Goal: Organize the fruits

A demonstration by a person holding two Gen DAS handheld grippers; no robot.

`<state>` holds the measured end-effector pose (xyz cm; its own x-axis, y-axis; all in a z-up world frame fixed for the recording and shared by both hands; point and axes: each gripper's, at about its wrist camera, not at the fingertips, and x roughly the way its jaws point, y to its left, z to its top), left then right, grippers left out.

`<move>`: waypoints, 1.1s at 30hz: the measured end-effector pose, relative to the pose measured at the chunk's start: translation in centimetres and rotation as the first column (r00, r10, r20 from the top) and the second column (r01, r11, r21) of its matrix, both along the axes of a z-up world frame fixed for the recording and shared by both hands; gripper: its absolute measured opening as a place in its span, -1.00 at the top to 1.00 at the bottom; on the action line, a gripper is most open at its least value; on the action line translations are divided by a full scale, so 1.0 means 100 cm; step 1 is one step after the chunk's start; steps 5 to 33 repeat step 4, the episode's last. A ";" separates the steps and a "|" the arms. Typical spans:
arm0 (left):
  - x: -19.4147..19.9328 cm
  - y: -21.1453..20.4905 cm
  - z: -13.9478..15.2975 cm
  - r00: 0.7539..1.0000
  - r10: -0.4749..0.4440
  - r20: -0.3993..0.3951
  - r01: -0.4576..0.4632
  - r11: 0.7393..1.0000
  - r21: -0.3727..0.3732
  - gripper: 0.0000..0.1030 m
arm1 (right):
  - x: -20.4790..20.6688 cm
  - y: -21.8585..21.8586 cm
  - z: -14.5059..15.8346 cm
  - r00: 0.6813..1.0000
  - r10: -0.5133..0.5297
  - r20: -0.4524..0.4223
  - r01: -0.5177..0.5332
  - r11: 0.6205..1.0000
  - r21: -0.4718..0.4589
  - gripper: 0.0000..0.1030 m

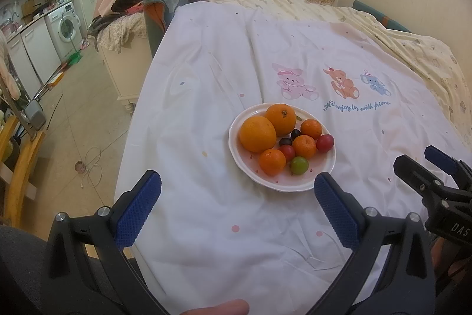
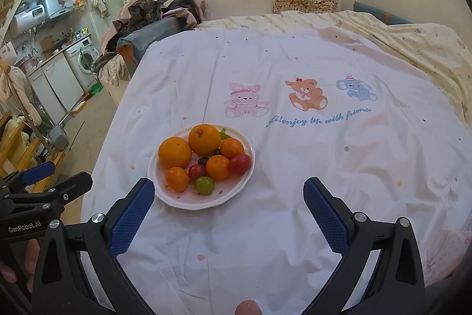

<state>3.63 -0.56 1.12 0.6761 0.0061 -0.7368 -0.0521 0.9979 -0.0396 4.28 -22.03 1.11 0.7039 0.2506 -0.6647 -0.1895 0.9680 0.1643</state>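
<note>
Nearest to us, both handheld claws hang low over the bed, side by side. The left gripper [image 1: 237, 204], black frame with blue ribbed pads, has its fingers spread wide with nothing between them. Same story for the right gripper [image 2: 228, 208]: fingers wide apart, nothing held.

Just beyond the fingertips sits the white scalloped ceramic plate [image 1: 312, 183], on the white cartoon-print bedsheet [image 1: 212, 226]. From the left claw it lies at about one o'clock; from the right, at about eleven.

And all the fruit is on it! Two large oranges [image 1: 257, 134] at the plate's ten to twelve o'clock side, three small tangerines [image 1: 272, 161] across the middle and near edge, two red cherry tomatoes [image 1: 324, 143], a green one [image 1: 299, 165] at six o'clock, and two dark grape-like pieces [image 1: 284, 141] tucked in the centre.

Further out: the printed teddy bears [image 2: 306, 98], then a cream patterned quilt [image 1: 413, 49] against the wall.

My read: fruit gathered on one plate fits either a mixed pile awaiting sorting or a finished gathering. No other fruit or dish shows on the sheet, so I won't call it.
</note>
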 end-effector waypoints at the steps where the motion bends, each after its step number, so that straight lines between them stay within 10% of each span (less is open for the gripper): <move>1: 0.000 0.000 0.000 1.000 0.000 -0.001 0.000 1.000 -0.001 -0.99 | 0.000 0.000 0.000 1.000 0.000 -0.001 0.000 1.000 0.000 -1.00; 33: 0.000 -0.001 0.000 1.000 0.003 0.001 -0.003 1.000 0.003 -0.99 | 0.000 0.000 0.000 1.000 0.001 -0.002 -0.001 1.000 0.001 -1.00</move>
